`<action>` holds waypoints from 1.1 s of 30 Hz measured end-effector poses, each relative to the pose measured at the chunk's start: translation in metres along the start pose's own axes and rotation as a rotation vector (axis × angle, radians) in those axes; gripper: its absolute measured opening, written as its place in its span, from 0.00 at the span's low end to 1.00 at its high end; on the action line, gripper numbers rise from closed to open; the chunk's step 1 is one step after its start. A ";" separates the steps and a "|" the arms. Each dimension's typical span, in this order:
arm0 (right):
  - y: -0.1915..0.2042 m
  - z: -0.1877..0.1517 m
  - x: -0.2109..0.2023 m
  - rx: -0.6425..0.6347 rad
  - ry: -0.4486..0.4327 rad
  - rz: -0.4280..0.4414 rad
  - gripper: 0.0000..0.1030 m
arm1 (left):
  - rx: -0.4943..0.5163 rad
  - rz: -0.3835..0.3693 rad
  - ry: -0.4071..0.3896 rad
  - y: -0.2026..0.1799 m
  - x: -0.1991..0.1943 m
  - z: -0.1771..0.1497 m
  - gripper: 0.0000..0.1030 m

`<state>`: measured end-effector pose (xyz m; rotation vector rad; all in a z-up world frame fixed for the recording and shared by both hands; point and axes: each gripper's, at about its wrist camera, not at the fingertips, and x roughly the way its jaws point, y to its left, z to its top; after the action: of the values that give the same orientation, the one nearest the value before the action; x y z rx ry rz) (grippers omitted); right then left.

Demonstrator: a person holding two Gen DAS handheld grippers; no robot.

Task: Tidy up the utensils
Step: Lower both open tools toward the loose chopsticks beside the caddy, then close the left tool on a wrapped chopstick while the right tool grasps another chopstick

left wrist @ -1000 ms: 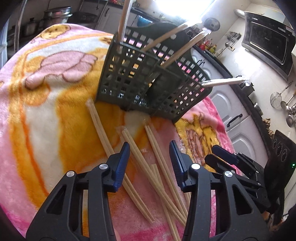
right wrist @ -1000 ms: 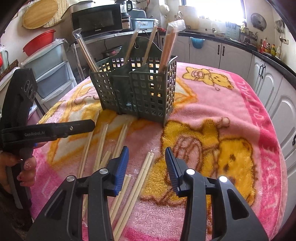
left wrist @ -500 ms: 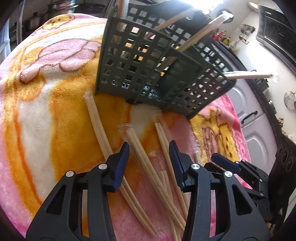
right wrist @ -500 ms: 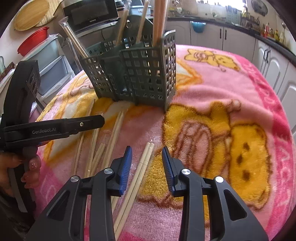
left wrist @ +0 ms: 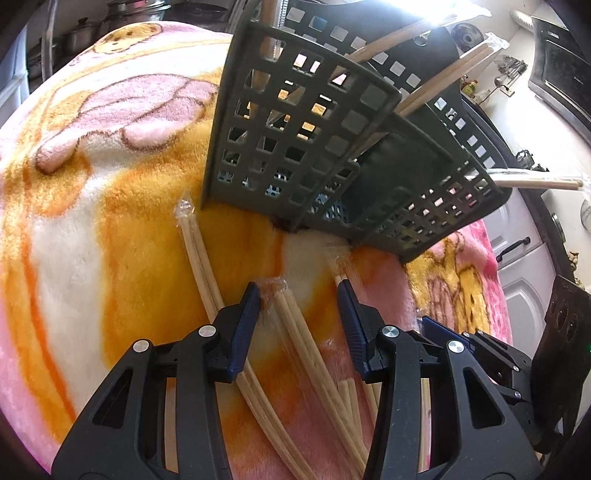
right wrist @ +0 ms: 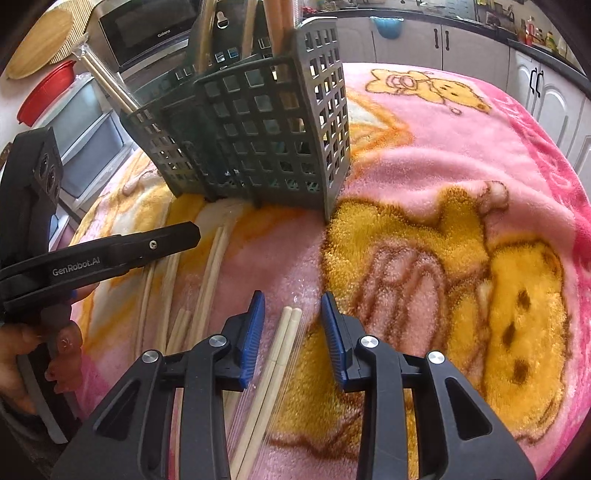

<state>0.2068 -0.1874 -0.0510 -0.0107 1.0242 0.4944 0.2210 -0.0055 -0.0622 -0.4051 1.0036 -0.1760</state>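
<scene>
1. A utensil basket [right wrist: 258, 140] stands at upper centre of the right wrist view on a blanket [right wrist: 443, 155], chopsticks upright in it.
2. Wrapped chopstick pairs [right wrist: 210, 280] lie below it, lower left.
3. One pair [right wrist: 280, 343] lies at lower centre.
4. A microwave [right wrist: 147, 26] sits behind, upper left.

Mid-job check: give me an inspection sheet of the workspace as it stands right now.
Surface: pink cartoon blanket.
Job's things: grey caddy upright with wrapped chopsticks inside; more wrapped pairs loose in front.
Clutter: nothing seen.
Grippers: left gripper open astride one pair; right gripper open astride another pair, pads not touching.
Cables: nothing seen.
Surroundings: microwave, cabinets, red bowl.
</scene>
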 end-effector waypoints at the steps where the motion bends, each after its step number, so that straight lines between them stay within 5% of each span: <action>1: 0.000 0.000 0.000 -0.001 0.001 -0.001 0.29 | -0.001 0.001 -0.001 0.001 -0.001 0.001 0.36; 5: 0.000 0.003 0.002 -0.003 0.002 -0.003 0.28 | 0.000 0.022 -0.012 0.003 0.001 0.003 0.26; 12: -0.005 0.007 0.004 0.000 -0.013 -0.016 0.12 | -0.026 0.021 -0.026 0.016 0.000 0.005 0.07; 24: -0.028 0.003 -0.037 0.074 -0.146 0.016 0.09 | -0.043 -0.091 -0.118 0.022 -0.039 0.006 0.04; 33: -0.007 0.001 -0.083 0.016 -0.285 0.031 0.08 | -0.003 -0.151 -0.196 0.007 -0.078 0.005 0.03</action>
<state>0.1755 -0.2256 0.0162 0.0882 0.7500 0.5003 0.1833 0.0277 -0.0017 -0.4913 0.7808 -0.2653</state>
